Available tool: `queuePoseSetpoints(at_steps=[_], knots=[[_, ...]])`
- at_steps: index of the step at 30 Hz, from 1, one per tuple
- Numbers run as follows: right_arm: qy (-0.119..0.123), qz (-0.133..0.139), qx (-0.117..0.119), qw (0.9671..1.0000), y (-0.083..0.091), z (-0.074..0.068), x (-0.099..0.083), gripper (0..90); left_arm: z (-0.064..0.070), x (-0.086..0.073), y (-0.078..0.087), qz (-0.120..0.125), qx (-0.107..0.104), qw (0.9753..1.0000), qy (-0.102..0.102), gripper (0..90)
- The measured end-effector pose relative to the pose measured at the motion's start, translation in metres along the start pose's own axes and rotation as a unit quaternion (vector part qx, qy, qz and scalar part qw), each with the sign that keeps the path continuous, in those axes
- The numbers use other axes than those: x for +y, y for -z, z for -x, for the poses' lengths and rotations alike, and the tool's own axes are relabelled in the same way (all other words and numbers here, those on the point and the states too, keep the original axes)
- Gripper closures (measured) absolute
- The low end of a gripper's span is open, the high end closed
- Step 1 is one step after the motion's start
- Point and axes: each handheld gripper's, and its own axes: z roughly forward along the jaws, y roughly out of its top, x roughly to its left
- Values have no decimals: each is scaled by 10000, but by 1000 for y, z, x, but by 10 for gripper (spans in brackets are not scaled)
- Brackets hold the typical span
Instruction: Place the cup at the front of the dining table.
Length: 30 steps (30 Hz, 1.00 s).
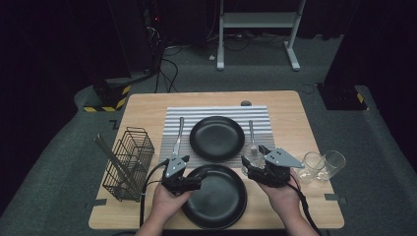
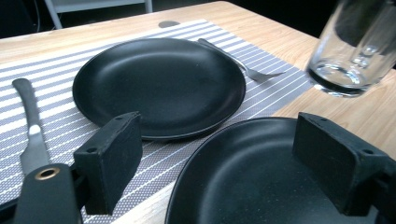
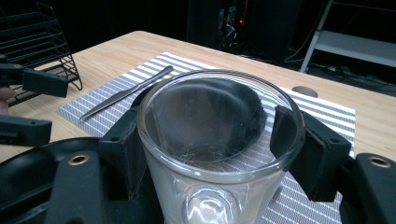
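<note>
The right gripper (image 3: pixel 210 140) clamps a glass (image 3: pixel 215 154) between its jaws; the left gripper (image 2: pixel 224 163), jaws apart, hovers over the near plate (image 2: pixel 261 186).

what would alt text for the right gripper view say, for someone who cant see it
A clear drinking glass sits upright between the right tool's two black jaws, seen from just above its rim. Behind it a striped placemat lies on a wooden table with a knife on it; a wire basket stands at far left.
</note>
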Motion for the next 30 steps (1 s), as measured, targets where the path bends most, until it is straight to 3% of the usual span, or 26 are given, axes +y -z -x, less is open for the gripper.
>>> queuePoseSetpoints(at_steps=[15, 30], knots=[[148, 170, 259, 9994, -19, -26, 23, 292, 8, 1, 2, 76, -98, 9999, -104, 153], [284, 213, 524, 9980, -34, -51, 24, 293, 14, 0, 5, 186, -160, 9995, -181, 153]])
